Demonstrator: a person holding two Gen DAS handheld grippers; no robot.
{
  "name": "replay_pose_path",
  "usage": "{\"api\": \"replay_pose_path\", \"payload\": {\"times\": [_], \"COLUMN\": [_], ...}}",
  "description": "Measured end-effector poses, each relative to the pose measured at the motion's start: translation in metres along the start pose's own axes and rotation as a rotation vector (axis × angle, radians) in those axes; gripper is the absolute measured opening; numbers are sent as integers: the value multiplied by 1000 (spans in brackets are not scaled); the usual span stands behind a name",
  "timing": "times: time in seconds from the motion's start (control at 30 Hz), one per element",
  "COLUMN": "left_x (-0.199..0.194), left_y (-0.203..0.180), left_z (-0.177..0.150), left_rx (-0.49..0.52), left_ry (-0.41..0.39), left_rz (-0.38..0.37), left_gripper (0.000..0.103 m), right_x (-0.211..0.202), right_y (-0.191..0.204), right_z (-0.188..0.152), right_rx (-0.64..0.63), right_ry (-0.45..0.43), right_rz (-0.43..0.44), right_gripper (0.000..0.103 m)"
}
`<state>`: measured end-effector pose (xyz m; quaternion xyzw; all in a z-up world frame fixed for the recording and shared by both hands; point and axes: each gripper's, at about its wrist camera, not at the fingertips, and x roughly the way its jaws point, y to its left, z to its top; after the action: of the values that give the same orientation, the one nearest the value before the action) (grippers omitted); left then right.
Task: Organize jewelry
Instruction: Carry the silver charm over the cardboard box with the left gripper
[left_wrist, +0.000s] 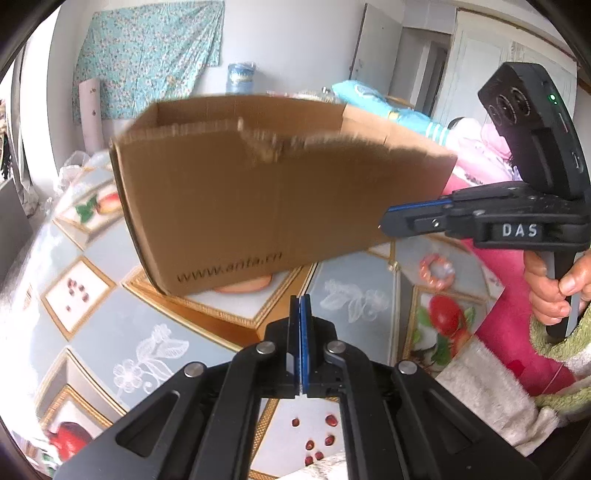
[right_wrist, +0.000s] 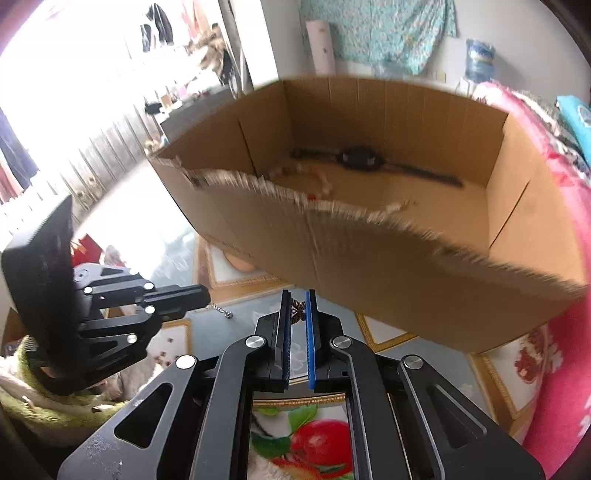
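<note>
Box (right_wrist: 369, 258) torn rim ahead; right gripper (right_wrist: 297, 314) fingers clamped on butterfly charm (right_wrist: 297, 312); left gripper (left_wrist: 300, 306) fingers together.

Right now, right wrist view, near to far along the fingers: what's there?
Right gripper pinching a small bronze butterfly charm → torn near wall of the brown cardboard box → pale bead strand → black wristwatch.

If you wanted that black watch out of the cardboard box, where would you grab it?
The watch lies flat on the floor of the cardboard box, straps stretched out, with the walls blocking the sides. So probably pinch across its thick middle case, coming down through the open top.
</note>
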<state>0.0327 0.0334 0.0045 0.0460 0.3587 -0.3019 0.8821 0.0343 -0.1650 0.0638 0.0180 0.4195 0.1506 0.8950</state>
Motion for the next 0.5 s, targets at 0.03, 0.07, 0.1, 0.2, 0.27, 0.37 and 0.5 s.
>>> {"api": "replay_pose_path", "payload": {"times": [0.03,0.07,0.1,0.2,0.27,0.37,0.5], "left_x": [-6,-10,-17,-34,-50,-64,-73], "left_y": [-2,-3,-6,-13,-21,-31,-37], "left_z": [3,6,11,24,38,63,101], "left_rx": [8,14,22,34,63,92,122], "left_ry": [-13,-21,-35,-68,-101,-140,-166], "left_rz": [4,7,6,-16,-27,-45,-77], "left_gripper": [0,0,0,0,0,0,0], "right_x": [-7,-17,-22,-45,-60,-74,-67], "right_y": [-1,-2,-2,-5,-10,-20,-40], "right_z": [2,5,8,19,30,48,78], "right_rx": [1,3,4,0,-7,-11,-4], "right_ry": [-18,-41,-57,-115,-154,-179,-142], "right_rz": [8,22,30,61,77,89,100], "right_gripper": [5,5,5,5,5,5,5]}}
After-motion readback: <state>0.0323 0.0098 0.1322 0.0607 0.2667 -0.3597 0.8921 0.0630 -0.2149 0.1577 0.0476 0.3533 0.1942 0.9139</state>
